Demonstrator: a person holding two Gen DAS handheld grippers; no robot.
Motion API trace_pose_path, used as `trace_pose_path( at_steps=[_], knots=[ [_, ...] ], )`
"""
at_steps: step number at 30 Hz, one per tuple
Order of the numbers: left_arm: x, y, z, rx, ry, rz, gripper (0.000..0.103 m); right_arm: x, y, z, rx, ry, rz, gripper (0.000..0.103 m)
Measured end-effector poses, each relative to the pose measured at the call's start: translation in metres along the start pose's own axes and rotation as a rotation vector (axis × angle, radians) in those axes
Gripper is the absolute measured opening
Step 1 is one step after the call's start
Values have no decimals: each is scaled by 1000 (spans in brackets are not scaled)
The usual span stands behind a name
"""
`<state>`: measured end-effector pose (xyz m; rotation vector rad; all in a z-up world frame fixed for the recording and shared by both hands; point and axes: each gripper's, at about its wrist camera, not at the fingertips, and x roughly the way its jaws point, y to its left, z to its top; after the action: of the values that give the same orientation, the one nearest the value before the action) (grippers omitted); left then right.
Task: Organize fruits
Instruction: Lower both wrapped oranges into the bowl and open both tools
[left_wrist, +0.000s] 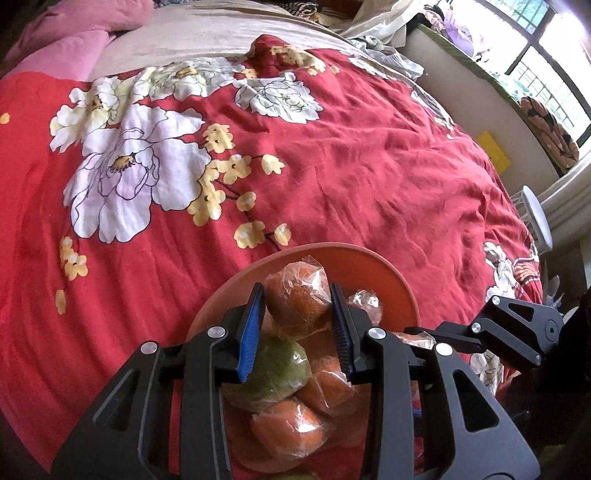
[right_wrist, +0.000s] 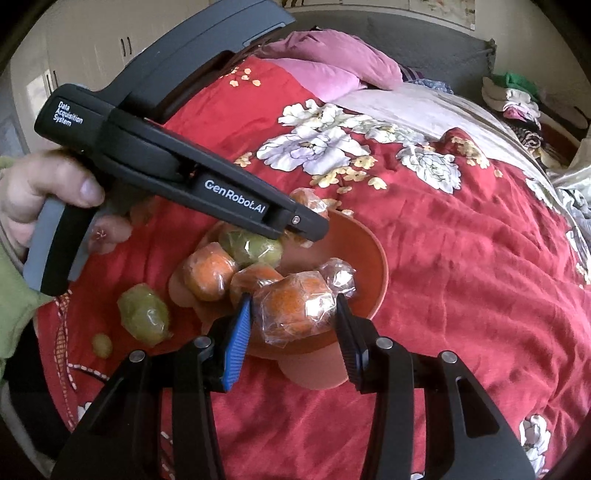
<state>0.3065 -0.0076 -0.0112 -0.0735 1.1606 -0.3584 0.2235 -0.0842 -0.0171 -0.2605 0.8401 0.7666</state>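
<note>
**Ana:** Black right-hand tongs with blue ribbed pads (right_wrist: 291, 332) hold a plastic-wrapped orange fruit (right_wrist: 295, 310) between the jaws, over the near rim of the round orange plastic bowl (right_wrist: 376, 266), likely to drop it in.

**Ben:** And the left tongs (left_wrist: 297, 328)?

**Ana:** Set narrow around another wrapped orange fruit (left_wrist: 297, 299) at the far side of the heap in the bowl; a wrapped green fruit (left_wrist: 273, 373) lies below their left pad. Whether they truly pinch it, I can't tell.

**Ben:** Anything outside?

**Ana:** One wrapped green fruit (right_wrist: 144, 314) left of the right tongs, on the red floral bedspread (right_wrist: 461, 258), probably next.
</note>
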Motion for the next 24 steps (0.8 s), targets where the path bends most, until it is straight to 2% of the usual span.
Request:
trace_pose_path(
  at_steps=[24],
  knots=[
    [6,-4,-3,8,7,4,27,-5,0,-1,-18,-13,11,44]
  ],
)
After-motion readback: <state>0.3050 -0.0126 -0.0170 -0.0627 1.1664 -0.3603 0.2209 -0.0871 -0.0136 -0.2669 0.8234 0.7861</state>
